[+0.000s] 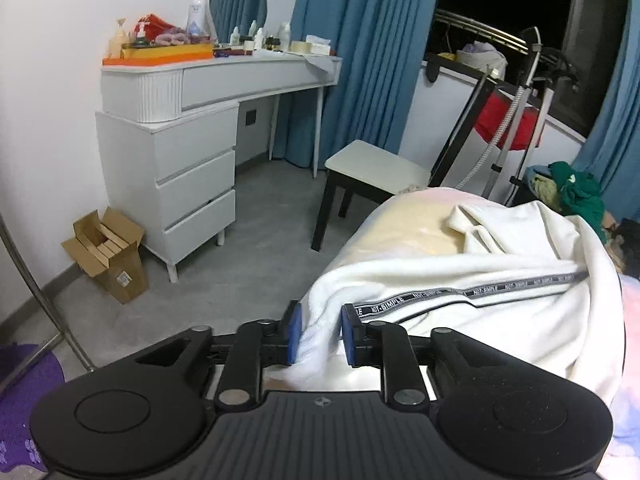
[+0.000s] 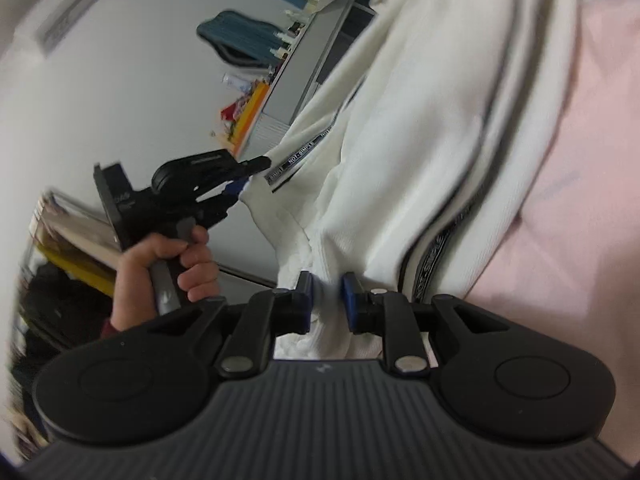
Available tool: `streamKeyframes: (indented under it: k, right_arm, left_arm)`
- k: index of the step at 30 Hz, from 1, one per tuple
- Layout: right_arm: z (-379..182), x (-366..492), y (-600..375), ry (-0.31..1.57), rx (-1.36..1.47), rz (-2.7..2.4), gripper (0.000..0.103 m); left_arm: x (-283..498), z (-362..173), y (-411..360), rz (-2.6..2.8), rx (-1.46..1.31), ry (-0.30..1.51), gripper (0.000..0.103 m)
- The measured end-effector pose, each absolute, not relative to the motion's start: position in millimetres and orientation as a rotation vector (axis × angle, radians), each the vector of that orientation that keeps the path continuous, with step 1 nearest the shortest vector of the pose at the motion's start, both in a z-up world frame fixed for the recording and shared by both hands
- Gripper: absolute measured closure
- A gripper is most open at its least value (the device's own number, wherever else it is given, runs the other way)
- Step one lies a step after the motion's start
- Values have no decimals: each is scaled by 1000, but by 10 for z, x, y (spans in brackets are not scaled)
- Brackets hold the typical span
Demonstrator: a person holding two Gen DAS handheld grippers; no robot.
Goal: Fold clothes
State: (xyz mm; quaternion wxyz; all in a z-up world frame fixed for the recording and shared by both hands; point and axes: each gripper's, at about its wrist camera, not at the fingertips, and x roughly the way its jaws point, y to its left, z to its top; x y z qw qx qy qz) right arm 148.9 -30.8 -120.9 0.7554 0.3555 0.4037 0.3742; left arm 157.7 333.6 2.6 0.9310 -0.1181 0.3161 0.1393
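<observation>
Cardboard box (image 1: 106,254): was seen on the grey floor far left of the bed, against the white wall.
Dressing table (image 1: 176,128): was placed left of the bed, its top crowded with bottles and an orange tray.
Stool (image 1: 370,170): was set between the dressing table and the bed, just beside the bed's far end.
Bed (image 1: 420,224): was covered in a pale pink and yellow sheet; it was taken as the landmark.
White garment (image 1: 500,280): was spread across the bed, one edge lifted off the near left side; a grey tape printed NOT-SIMPLE was carried along it.
Left gripper (image 1: 320,330): was held off the bed's near left edge; a bunched white fold was seen between the blue pads, with a gap showing, so whether the cloth was pinched could not be told. In the right wrist view it (image 2: 244,184) was met at the garment's corner, gripped by a hand (image 2: 176,264).
Right gripper (image 2: 326,300): was closed on a gathered fold of the white garment above the bed, though the view was blurred.
Pile of clothes (image 1: 572,192): was heaped beyond the bed's right side.
</observation>
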Motion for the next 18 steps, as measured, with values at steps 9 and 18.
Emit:
streamKeyframes:
  k: [9, 18]
  right_arm:
    - [-607, 1180, -656, 763, 497, 774, 22]
    - [19, 956, -1555, 531, 277, 570, 22]
  left_arm:
    - [955, 392, 2461, 213, -162, 517, 5]
    - [237, 628, 1027, 6, -101, 434, 1]
